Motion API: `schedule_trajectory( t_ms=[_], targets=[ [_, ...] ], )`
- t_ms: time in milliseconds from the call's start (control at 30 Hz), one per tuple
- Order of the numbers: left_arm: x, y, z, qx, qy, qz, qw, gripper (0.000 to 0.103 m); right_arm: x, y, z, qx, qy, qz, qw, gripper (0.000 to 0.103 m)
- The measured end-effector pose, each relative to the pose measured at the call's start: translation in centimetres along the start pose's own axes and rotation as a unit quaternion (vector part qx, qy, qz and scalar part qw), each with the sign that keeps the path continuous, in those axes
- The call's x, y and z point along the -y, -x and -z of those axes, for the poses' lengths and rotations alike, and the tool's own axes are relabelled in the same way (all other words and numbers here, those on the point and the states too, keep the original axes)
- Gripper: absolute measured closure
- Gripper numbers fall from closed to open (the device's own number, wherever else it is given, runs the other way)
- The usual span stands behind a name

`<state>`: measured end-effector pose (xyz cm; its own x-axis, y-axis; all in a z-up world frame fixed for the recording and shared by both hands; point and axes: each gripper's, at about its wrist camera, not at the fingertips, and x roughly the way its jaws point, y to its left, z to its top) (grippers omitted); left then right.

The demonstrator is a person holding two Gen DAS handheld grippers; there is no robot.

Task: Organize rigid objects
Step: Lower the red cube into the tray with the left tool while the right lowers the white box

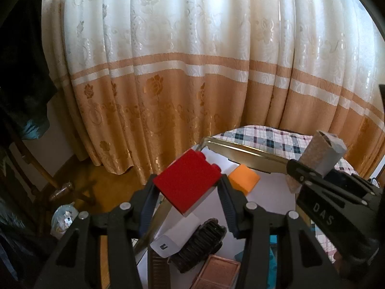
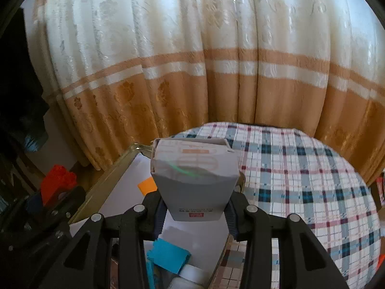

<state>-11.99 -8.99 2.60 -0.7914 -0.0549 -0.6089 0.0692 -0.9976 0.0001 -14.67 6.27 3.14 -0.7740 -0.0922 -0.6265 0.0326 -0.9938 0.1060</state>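
In the left wrist view, the left claw (image 1: 186,192) fills the lower centre of the frame, its two black fingers clamped on a red block (image 1: 186,184). The block is a plastic building brick with studs along its far edge and a pale underside; it is held tilted, above a white tray (image 1: 216,159) with a gold rim. Below it, at the bottom of the frame, lie a black ribbed part (image 1: 201,245), a small white card (image 1: 164,246) and a pinkish palette (image 1: 216,274). Just past the block, an orange block (image 1: 244,179) rests on the tray's white floor. At the right edge the right claw (image 1: 312,168) comes in, gripping a grey box (image 1: 323,153).

In the right wrist view, the right claw (image 2: 195,204) at lower centre is closed on the same grey box (image 2: 195,175), a cardboard carton held upright with orange printing on its top flap and a small red label near its base. Under it lies a blue block (image 2: 168,257). The red block (image 2: 57,183) shows at the left edge. A checked cloth (image 2: 300,180) covers the surface on the right.

Farthest off in both views hangs a cream and orange curtain (image 1: 168,72).
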Motion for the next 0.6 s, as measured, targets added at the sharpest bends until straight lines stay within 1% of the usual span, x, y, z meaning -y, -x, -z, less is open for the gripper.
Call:
schedule_trajectory(
  t_ms=[200,233,333,467,600],
  targets=[
    [0.1,-1.1,-0.1,-0.017,-0.004,-0.003,0.9998,0.054,-0.1,-1.5,-0.3,-0.031,0.005,0.001,1.000,0.059],
    [0.2,-1.4,-0.2,-0.022,-0.006,-0.003,0.9997,0.054,-0.1,-2.1,-0.4,-0.045,0.005,0.000,0.999,0.059],
    [0.4,-2.0,-0.1,-0.036,-0.006,0.001,0.9994,0.054,-0.3,-3.3,-0.5,-0.071,0.009,0.004,0.997,0.059],
    [0.7,-2.3,0.3,-0.038,-0.015,-0.008,0.9992,0.054,-0.8,-3.9,-0.3,-0.082,0.029,0.013,0.996,0.059],
    [0.3,-2.7,0.4,-0.048,-0.006,-0.007,0.9988,0.054,-1.2,-4.8,0.1,-0.098,0.036,0.016,0.994,0.059]
  ],
)
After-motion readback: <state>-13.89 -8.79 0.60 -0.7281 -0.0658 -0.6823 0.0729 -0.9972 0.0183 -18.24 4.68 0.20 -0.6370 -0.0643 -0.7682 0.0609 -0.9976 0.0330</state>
